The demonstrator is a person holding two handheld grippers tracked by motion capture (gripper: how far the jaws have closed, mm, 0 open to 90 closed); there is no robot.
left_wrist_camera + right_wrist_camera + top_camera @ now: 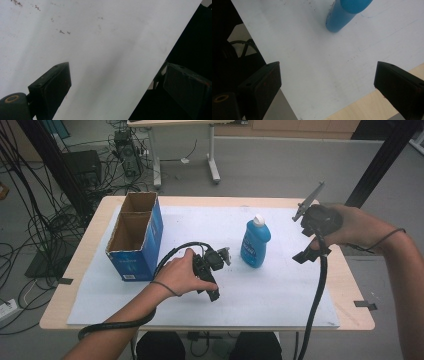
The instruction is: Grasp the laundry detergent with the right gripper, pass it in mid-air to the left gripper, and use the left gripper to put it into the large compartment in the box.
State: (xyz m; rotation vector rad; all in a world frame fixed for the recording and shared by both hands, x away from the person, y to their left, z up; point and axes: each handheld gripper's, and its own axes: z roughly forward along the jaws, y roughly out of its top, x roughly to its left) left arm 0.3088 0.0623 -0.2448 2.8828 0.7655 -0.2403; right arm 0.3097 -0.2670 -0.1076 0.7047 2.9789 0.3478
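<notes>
A blue bottle (255,243) with a white cap stands upright near the middle of the white sheet (270,290). In the person's left hand, my left gripper (214,289) hovers low over the sheet, left of the bottle and apart from it. Its own view has the left gripper (117,72) open, jaws wide apart over bare sheet (100,37) near the sheet's edge. My right gripper (307,253) is held above the table to the right of the bottle. It is open (327,70) with nothing between its jaws, and the bottle (344,15) lies beyond them.
An open-topped blue cardboard box (135,237) with two compartments stands at the sheet's left. The wooden table (350,285) shows around the sheet. Cables trail from both grippers over the front edge. Desks, cables and equipment stand on the floor behind.
</notes>
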